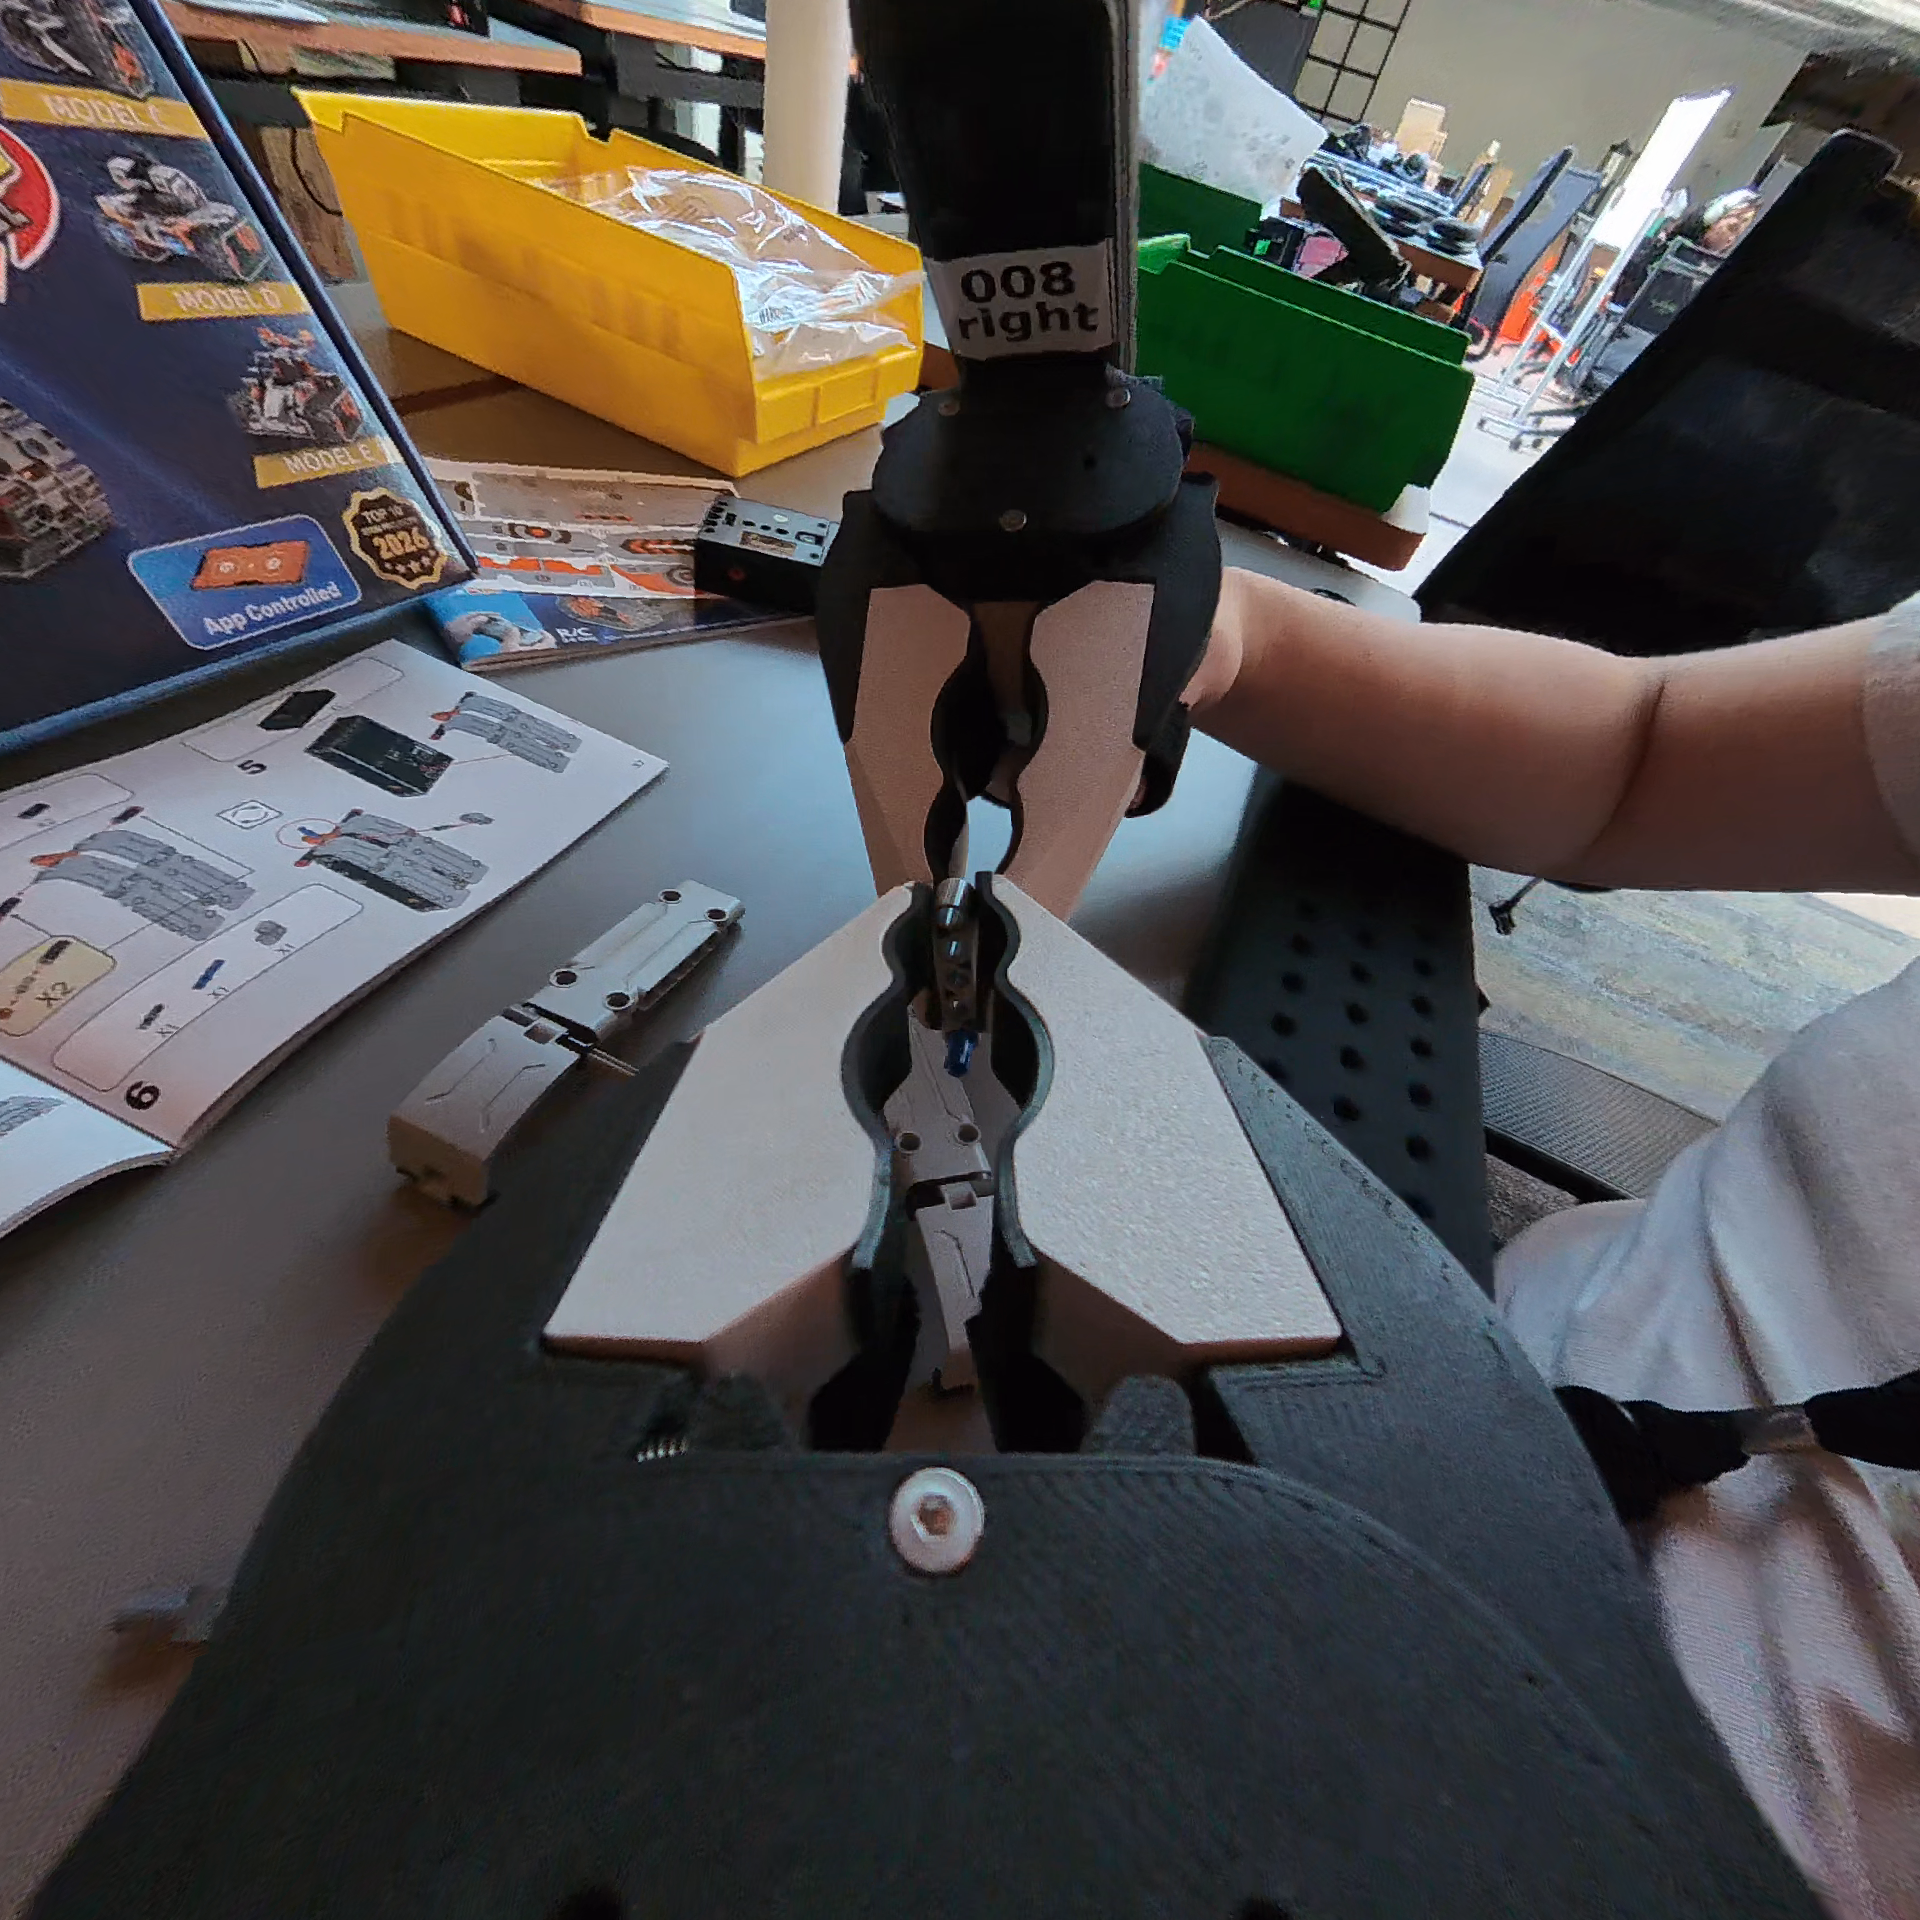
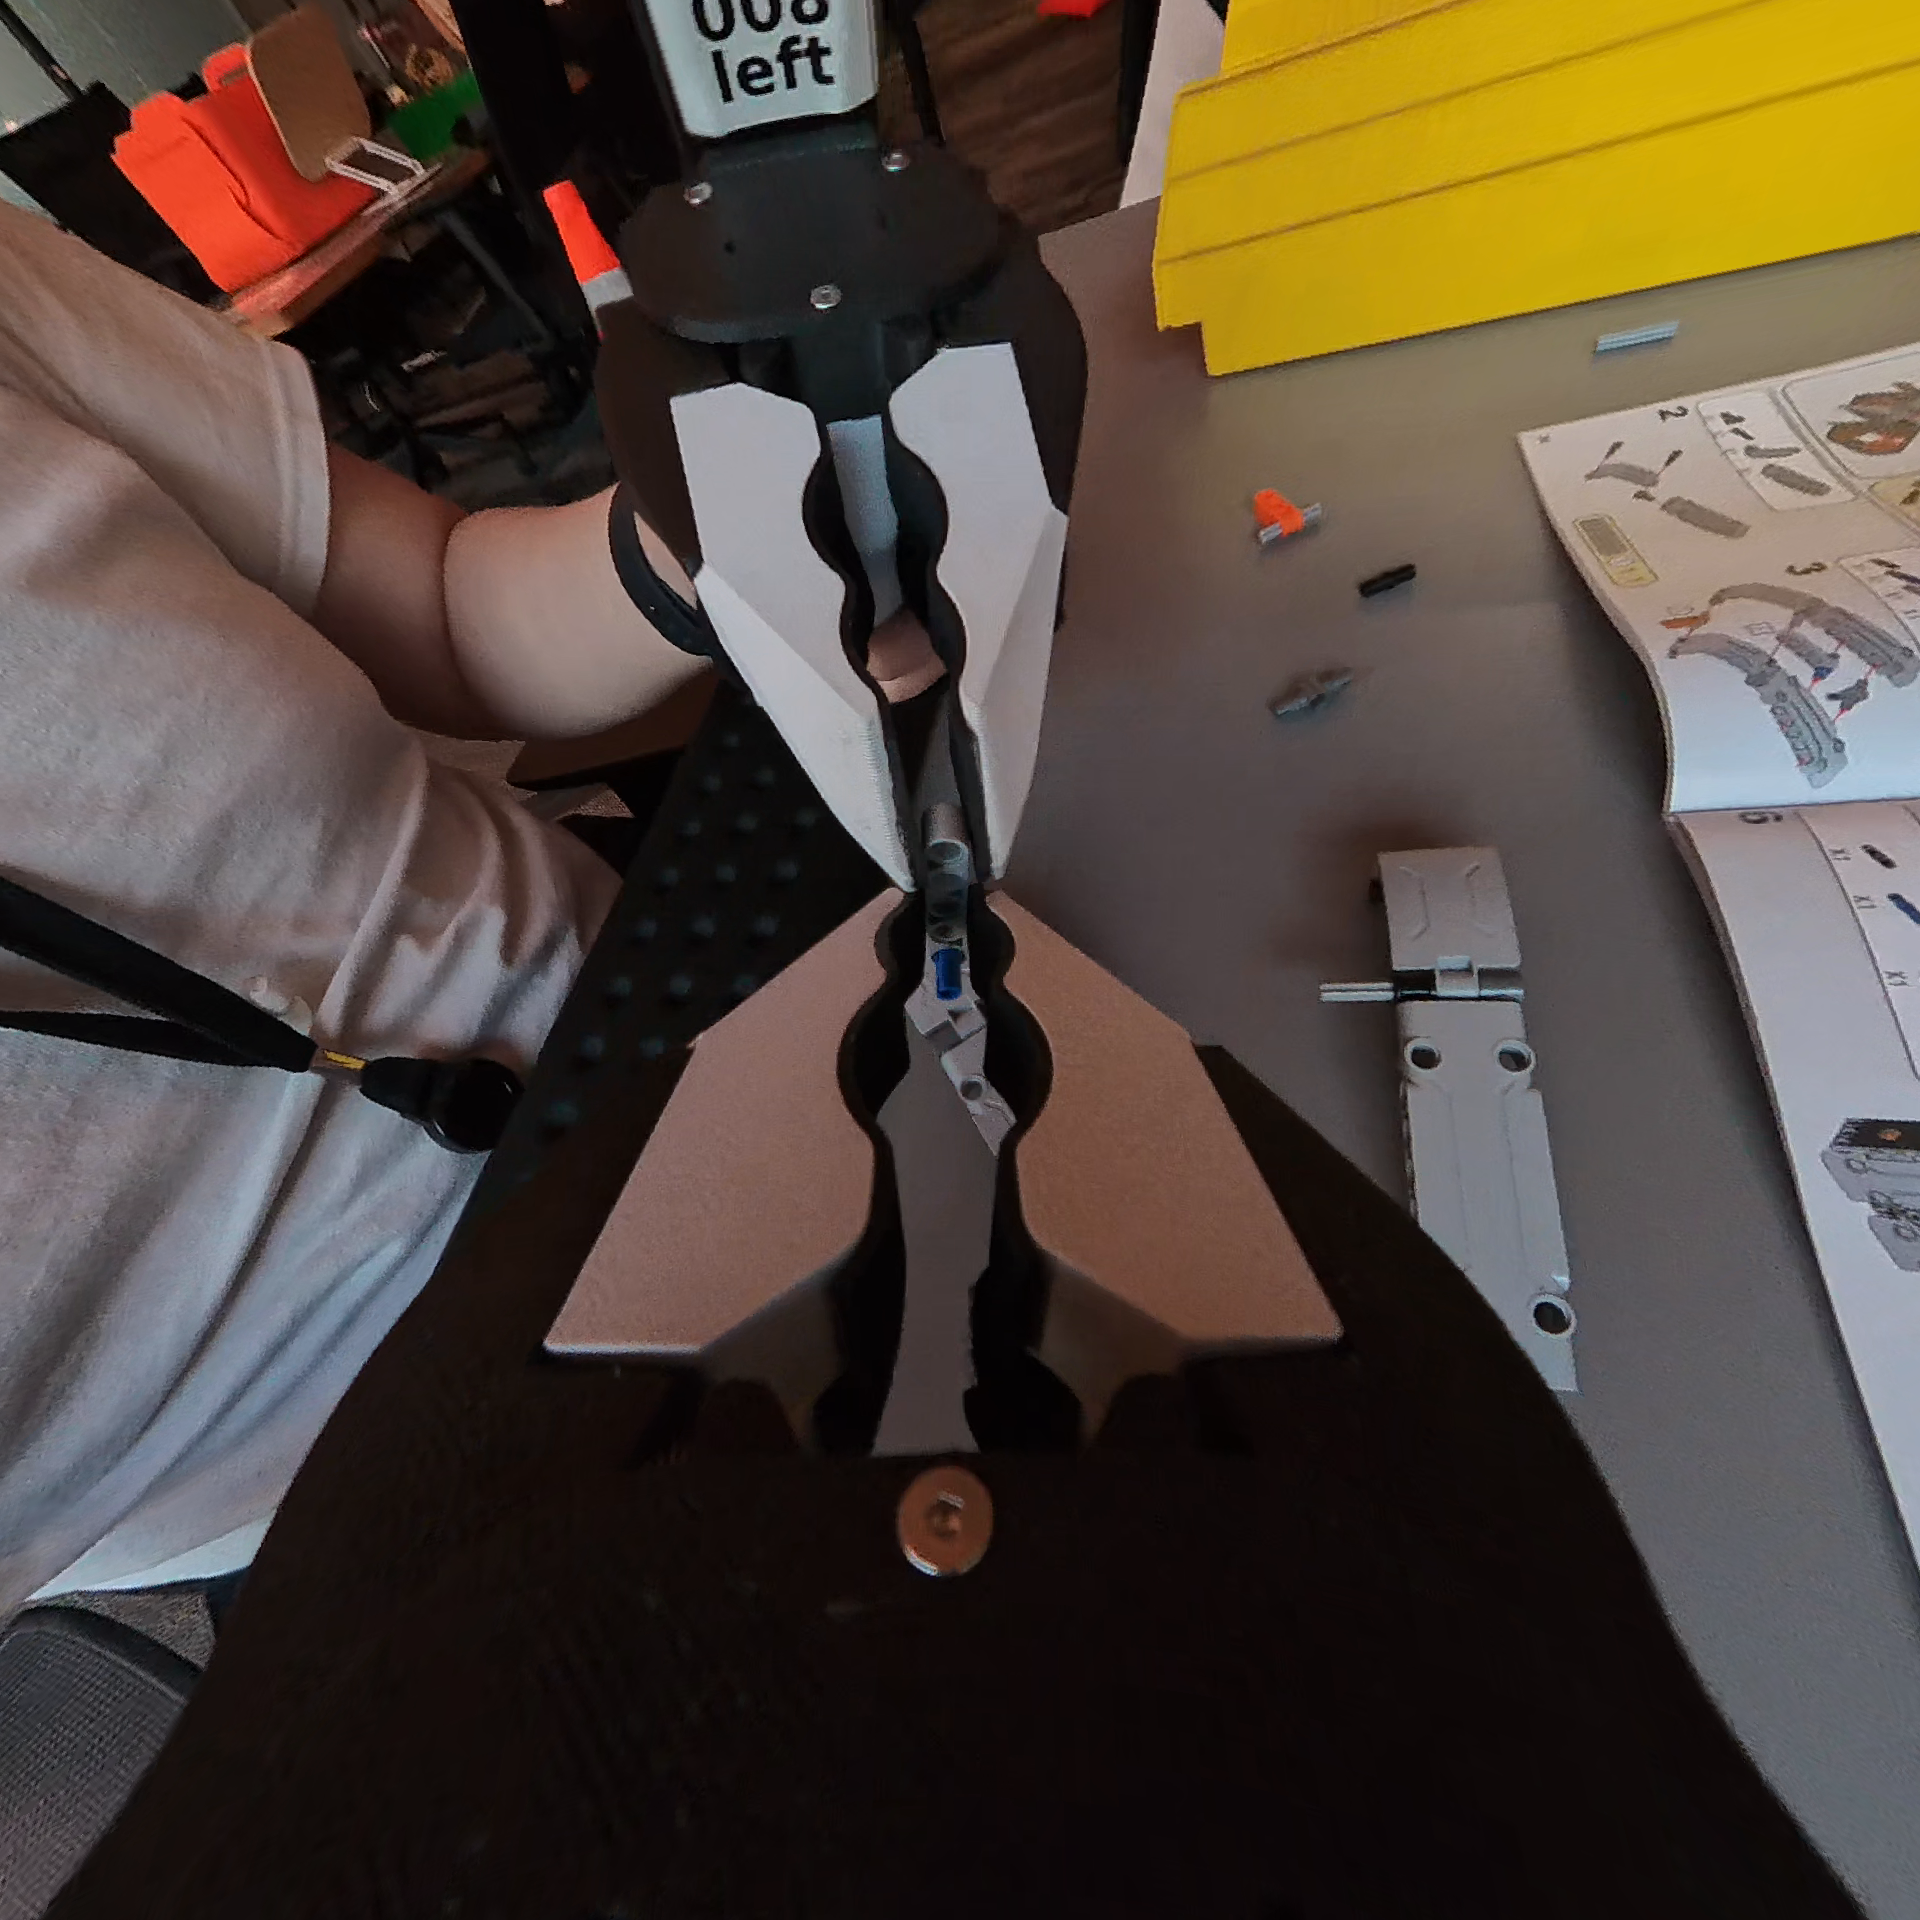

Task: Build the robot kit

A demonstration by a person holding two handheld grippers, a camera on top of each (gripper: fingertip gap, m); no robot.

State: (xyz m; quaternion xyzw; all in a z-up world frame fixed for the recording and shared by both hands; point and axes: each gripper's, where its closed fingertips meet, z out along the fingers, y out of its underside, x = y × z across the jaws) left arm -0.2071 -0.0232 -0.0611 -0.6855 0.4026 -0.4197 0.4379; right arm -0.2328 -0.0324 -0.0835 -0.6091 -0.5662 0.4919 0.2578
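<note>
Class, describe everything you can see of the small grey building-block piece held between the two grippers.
The small grey plastic building-block piece is slim, with round pin holes and a blue pin through it. It hangs above the dark table, pinched at one end by the left gripper, at the other by the right gripper, tips nearly meeting.

left gripper (image 1: 951, 904): black body, white fingers (image 1: 748, 1153) | silver screw (image 1: 937, 1519) (centred) | pale sleeve (image 2: 156, 436)

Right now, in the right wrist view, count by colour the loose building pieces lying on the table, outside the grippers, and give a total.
Grey: 3 (hinged panel, small connector, ridged strip)
Black: 1 (pin)
Orange and grey: 1 (small clip)
Total: 5
</note>
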